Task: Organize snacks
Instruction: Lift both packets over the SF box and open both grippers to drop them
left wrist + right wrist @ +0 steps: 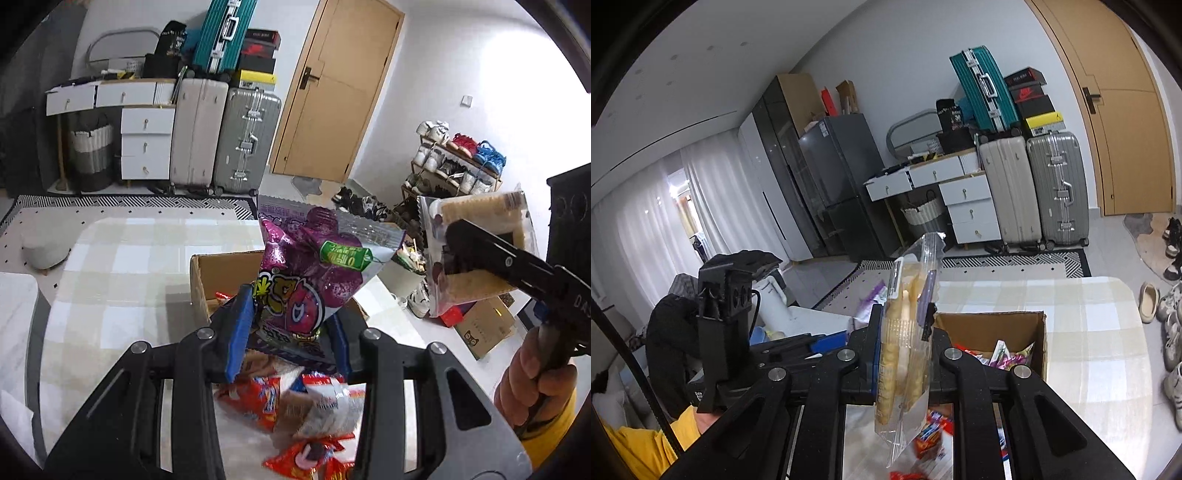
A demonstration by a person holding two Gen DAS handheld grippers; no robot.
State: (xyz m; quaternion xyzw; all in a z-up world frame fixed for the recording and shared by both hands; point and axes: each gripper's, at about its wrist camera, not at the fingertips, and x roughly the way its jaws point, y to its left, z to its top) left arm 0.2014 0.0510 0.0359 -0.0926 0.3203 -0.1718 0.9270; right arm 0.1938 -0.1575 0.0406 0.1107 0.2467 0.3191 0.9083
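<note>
The purple snack bag point(306, 280) is being pinched near its lower half by the left gripper point(291, 332), held in the air above the cardboard box point(207, 280) on the checked table point(110, 258). The clear cracker pack point(908, 332) is being clamped edge-on by the right gripper point(903, 321), also aloft near the box. Both packs are judged light. The foil bag looks puffy, crinkly and slippery, best taken at a flat seam. The crackers look brittle, so a gentle grip across the stack is advised.
</note>
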